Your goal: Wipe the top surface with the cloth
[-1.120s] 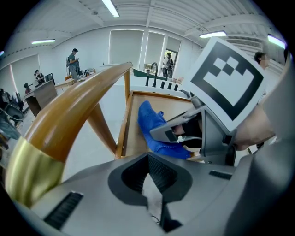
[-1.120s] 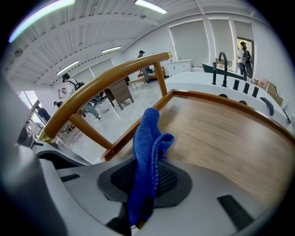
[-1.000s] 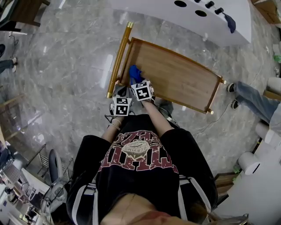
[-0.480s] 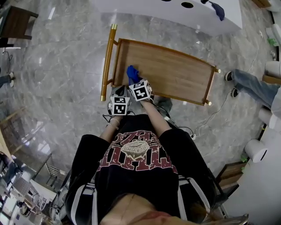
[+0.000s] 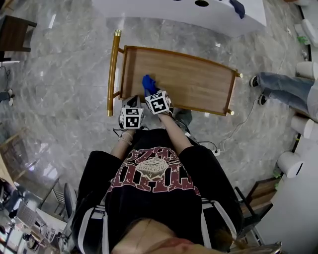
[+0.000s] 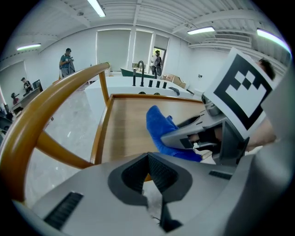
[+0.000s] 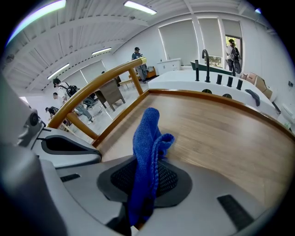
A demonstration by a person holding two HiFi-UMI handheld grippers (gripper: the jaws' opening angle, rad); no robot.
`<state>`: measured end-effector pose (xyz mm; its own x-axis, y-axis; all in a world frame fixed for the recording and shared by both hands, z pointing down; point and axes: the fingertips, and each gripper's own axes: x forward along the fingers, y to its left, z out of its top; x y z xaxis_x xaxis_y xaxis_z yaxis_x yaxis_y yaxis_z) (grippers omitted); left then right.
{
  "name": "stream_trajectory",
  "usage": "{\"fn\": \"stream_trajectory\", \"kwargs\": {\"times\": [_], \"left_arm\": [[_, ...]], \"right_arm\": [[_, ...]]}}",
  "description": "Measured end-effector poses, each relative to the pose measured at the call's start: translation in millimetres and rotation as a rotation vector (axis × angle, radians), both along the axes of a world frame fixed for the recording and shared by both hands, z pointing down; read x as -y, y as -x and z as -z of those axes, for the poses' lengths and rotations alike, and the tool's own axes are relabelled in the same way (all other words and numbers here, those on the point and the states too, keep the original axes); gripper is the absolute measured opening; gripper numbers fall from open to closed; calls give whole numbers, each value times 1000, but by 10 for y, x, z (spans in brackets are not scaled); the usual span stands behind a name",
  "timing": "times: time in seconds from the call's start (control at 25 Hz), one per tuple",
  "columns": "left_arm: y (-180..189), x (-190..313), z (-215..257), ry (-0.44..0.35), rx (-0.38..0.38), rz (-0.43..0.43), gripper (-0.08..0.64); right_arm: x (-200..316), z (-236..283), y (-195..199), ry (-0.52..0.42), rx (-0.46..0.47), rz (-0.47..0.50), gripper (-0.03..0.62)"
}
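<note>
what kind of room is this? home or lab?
Likely a lab or office-style hall, not a home: polished grey stone floor, strip lights on a slatted ceiling, and a long white counter with black taps beyond the wooden trolley.

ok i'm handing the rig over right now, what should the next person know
Right claw: shut on the blue cloth, over the wooden top near its handle.
Left claw: shut, empty, beside the right one at the near edge.
Done: no wipe marks show; progress can't be judged.
Left: sweep the cloth along the top to the other end.
</note>
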<state>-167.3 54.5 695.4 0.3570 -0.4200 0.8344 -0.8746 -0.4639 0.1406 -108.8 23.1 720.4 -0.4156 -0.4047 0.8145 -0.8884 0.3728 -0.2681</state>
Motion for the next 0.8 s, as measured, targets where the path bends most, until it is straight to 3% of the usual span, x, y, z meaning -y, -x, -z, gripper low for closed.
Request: {"fn": "stream_trajectory", "kwargs": {"times": [0.8], "left_arm": [[-716, 32, -97, 22, -2, -196, 48]], "right_arm": [[-133, 0, -593, 15, 7, -95, 89]]}}
